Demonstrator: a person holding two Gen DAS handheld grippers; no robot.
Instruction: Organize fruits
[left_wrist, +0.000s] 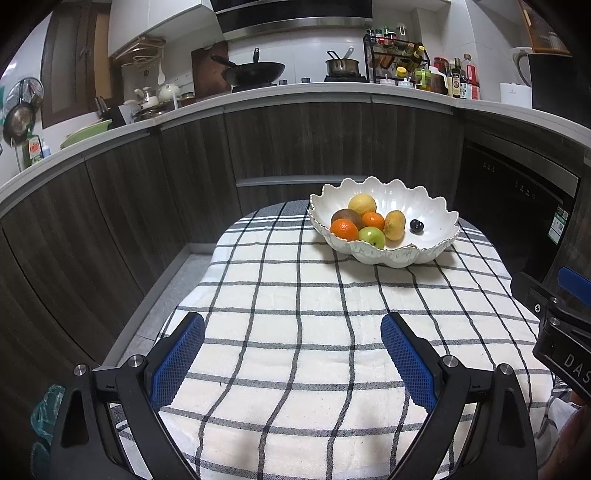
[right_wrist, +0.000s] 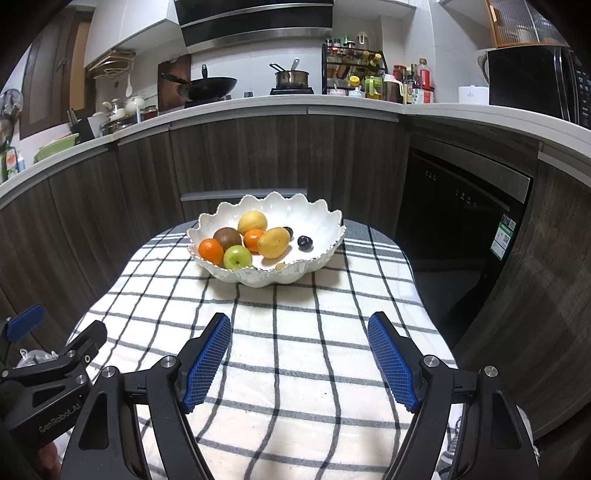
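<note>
Fruits all sit in the scalloped white bowl (right_wrist: 325, 225) at the far end of the tabletop (right_wrist: 295, 369), which is covered by a black-and-white checked cloth (left_wrist: 295, 332). Bowl contents: lemon (right_wrist: 252, 222) at the back, kiwi (right_wrist: 227, 238) left of it, two mandarins — one at front left (right_wrist: 211, 251), one in the middle (right_wrist: 253, 239) — green apple (right_wrist: 237, 257) at the front rim, yellow mango-like fruit (right_wrist: 273, 242) right of centre, dark plum (right_wrist: 305, 242) alone on the right side of the bowl, and a second dark fruit (right_wrist: 288, 232) half hidden behind the yellow one. Left hand-held gripper (left_wrist: 291, 356): jaws spread wide, nothing between the blue pads, only cloth below. Right hand-held gripper (right_wrist: 299, 360): jaws also apart, empty, over the near part of the cloth. Both point toward the bowl from the near end, well apart from it. Each one shows at the edge of the other's view. Kitchen counter (right_wrist: 258, 103) with a wok (right_wrist: 207, 86) and saucepan (right_wrist: 291, 77) runs behind.
</note>
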